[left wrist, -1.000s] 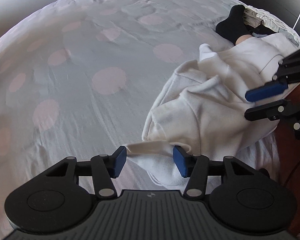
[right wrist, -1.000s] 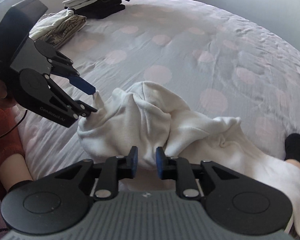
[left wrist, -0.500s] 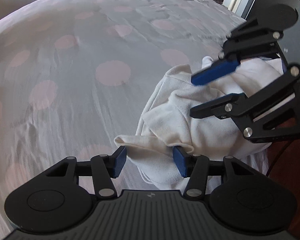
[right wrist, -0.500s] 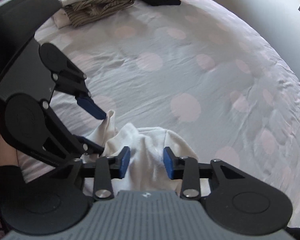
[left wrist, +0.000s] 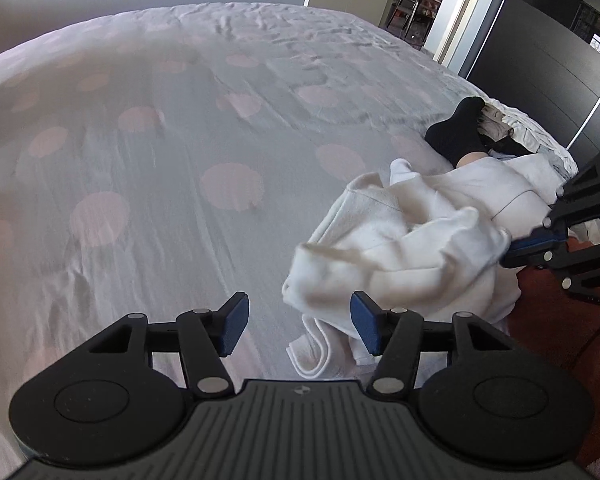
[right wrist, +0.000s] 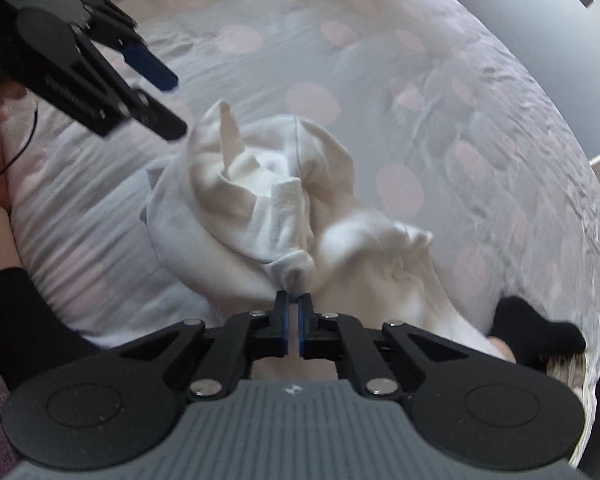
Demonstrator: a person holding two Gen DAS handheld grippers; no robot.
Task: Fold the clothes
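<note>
I see a crumpled white garment (left wrist: 412, 248) lying in a heap on the bed (left wrist: 180, 160), whose pale sheet is printed with large pink dots. My right gripper (right wrist: 294, 304) has its blue-padded fingers (right wrist: 282, 314) pressed nearly together on a bunched fold at the near edge of the garment, so the cloth is pinched between them and drawn to a small point; in the left wrist view the same gripper comes in from the right of the garment with its tips buried in the fabric. My left gripper (left wrist: 296, 322) has its fingers (left wrist: 234, 320) spread wide and is holding nothing: one pad sits over bare sheet to the left of the garment, the other just in front of the garment's lower folds, where a looped hem hangs out toward the camera. From the right wrist view, the left gripper (right wrist: 168, 100) hovers apart from the garment, just off its upper left corner, beside an upright peak of cloth. A foot in a black sock (left wrist: 458, 136) rests on the bed beyond the garment, next to its far end. Another black sock (right wrist: 540, 332) shows at the garment's right edge in the right wrist view. Both views are slightly blurred around the cloth.
</note>
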